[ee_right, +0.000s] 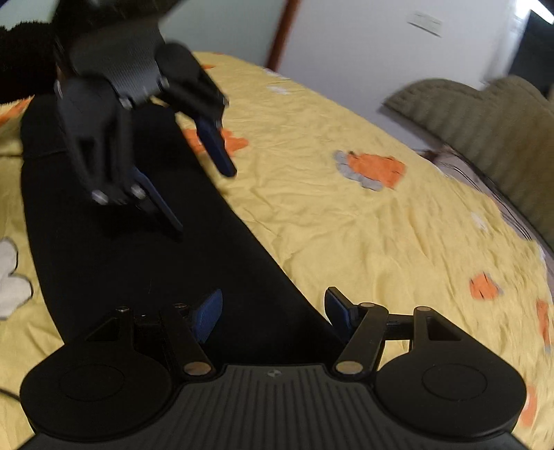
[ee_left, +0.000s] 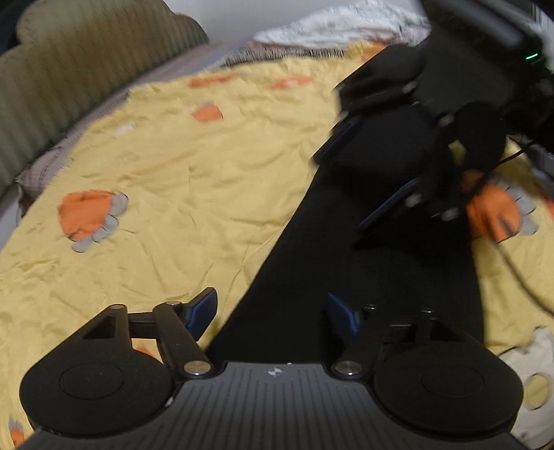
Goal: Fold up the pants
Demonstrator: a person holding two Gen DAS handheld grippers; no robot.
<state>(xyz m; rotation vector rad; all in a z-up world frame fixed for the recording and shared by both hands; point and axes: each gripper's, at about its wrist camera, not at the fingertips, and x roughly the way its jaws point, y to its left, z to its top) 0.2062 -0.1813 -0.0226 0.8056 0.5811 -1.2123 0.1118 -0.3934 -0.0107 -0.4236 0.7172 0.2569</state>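
Black pants (ee_left: 363,270) lie flat in a long strip on a yellow bedsheet (ee_left: 173,166); they also show in the right wrist view (ee_right: 138,263). My left gripper (ee_left: 271,313) is open and empty, hovering over one end of the strip at its left edge. My right gripper (ee_right: 273,313) is open and empty over the opposite end, at the strip's right edge. Each gripper shows in the other's view, jaws apart above the pants: the right gripper (ee_left: 349,187) and the left gripper (ee_right: 204,197).
The sheet has orange paw prints (ee_left: 90,214). An olive padded headboard (ee_left: 69,69) stands at the bed's edge, also in the right wrist view (ee_right: 484,128). White bedding (ee_left: 339,24) is piled at the far end. A black cable (ee_left: 519,270) trails across the sheet.
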